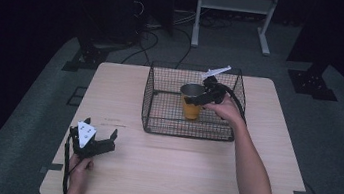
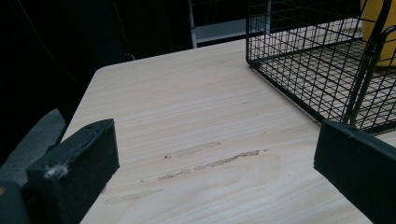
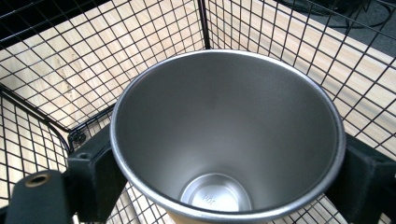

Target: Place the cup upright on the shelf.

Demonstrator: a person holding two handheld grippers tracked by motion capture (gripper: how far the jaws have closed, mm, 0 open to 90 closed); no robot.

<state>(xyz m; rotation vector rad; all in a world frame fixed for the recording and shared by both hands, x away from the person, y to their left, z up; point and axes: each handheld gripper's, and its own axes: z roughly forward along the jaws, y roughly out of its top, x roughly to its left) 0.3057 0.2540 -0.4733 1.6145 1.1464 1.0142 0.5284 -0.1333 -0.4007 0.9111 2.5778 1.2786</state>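
1. The black wire basket (image 1: 160,95) is walling in the cup (image 1: 190,104) on the table (image 1: 174,178).
2. The right hand-held gripper (image 1: 199,99) is clamping the cup inside the basket.
3. The left hand-held gripper (image 1: 98,140) is resting gaping, empty, at the table's near-left.

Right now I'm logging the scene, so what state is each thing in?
Cup: upright, empty, inside the basket, clamped by the right gripper.
Wire basket: upright on the table, open-topped.
Right gripper: shut on the cup.
Left gripper: open, holding nothing, over the table.
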